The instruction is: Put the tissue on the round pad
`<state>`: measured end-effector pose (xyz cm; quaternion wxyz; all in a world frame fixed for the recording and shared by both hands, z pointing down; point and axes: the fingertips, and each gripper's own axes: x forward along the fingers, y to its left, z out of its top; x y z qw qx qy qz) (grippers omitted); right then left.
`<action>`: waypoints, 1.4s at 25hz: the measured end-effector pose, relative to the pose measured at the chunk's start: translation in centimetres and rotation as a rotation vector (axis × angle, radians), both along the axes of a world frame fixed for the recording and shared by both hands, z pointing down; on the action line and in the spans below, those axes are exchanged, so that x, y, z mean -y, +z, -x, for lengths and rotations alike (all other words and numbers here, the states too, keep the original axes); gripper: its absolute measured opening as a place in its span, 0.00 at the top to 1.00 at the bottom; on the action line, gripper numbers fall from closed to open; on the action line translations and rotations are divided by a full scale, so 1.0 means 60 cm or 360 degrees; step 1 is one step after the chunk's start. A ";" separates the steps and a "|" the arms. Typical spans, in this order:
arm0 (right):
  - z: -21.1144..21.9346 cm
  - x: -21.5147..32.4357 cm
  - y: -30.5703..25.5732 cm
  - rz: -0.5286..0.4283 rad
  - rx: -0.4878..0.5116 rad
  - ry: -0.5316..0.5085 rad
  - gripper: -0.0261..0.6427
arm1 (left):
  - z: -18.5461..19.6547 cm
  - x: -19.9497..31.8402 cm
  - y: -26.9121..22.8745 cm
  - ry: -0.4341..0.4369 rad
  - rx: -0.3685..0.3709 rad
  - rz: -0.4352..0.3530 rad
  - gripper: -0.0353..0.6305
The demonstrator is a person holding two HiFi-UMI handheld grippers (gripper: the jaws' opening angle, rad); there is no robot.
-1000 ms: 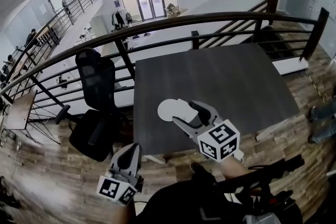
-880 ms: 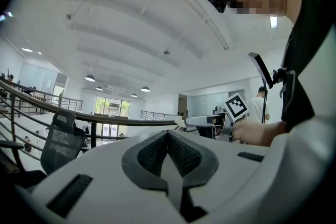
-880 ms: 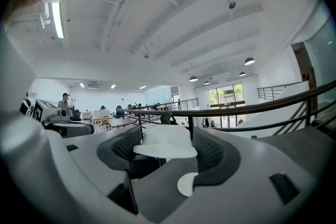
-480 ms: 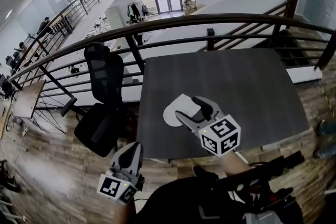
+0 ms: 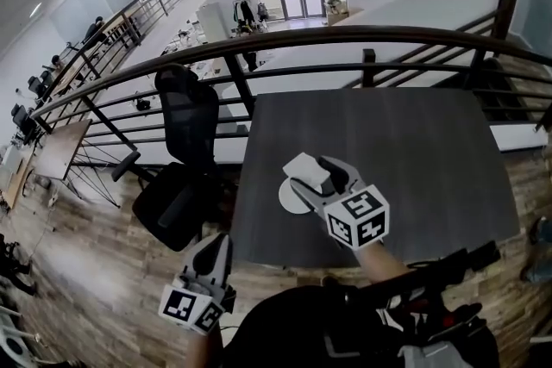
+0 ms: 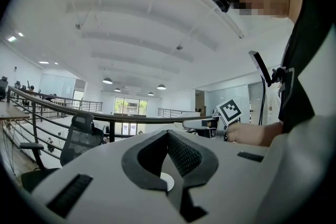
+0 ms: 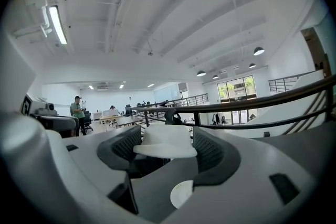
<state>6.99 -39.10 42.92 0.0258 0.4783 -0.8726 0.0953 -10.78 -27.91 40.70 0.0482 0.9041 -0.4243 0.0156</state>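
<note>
A white folded tissue (image 5: pixel 305 169) hangs between the fingers of my right gripper (image 5: pixel 316 176), which is shut on it above the dark table (image 5: pixel 414 142). The white round pad (image 5: pixel 291 199) lies flat on the table just below and slightly left of the tissue, partly covered by the gripper. In the right gripper view the tissue (image 7: pixel 165 143) sits between the two dark pads, with the round pad (image 7: pixel 184 192) showing beneath it. My left gripper (image 5: pixel 210 252) is held low, off the table's near left corner, shut and holding nothing (image 6: pixel 168 150).
A black office chair (image 5: pixel 185 125) stands by the table's left edge. A dark metal railing (image 5: pixel 362 34) runs along the table's far side, with a drop to a lower floor behind it. Wooden floor surrounds the table. The right gripper's marker cube (image 6: pixel 229 111) shows in the left gripper view.
My right gripper has carried the tissue from the pad's right side to over the pad. The head view has shifted. The left gripper stays low and shut.
</note>
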 end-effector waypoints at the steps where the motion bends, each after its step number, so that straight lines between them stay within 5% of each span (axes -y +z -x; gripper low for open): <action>1: -0.003 0.006 0.007 0.0011 -0.0003 -0.0004 0.49 | -0.003 0.003 0.001 -0.0005 0.0004 0.0001 0.94; 17: -0.043 0.068 0.087 0.0208 -0.0014 -0.0106 0.49 | -0.047 0.009 -0.026 -0.0165 0.0045 0.0064 0.94; 35: -0.062 0.111 0.209 0.0423 -0.0220 -0.0209 0.49 | -0.064 0.011 -0.059 -0.0416 0.0028 0.0108 0.94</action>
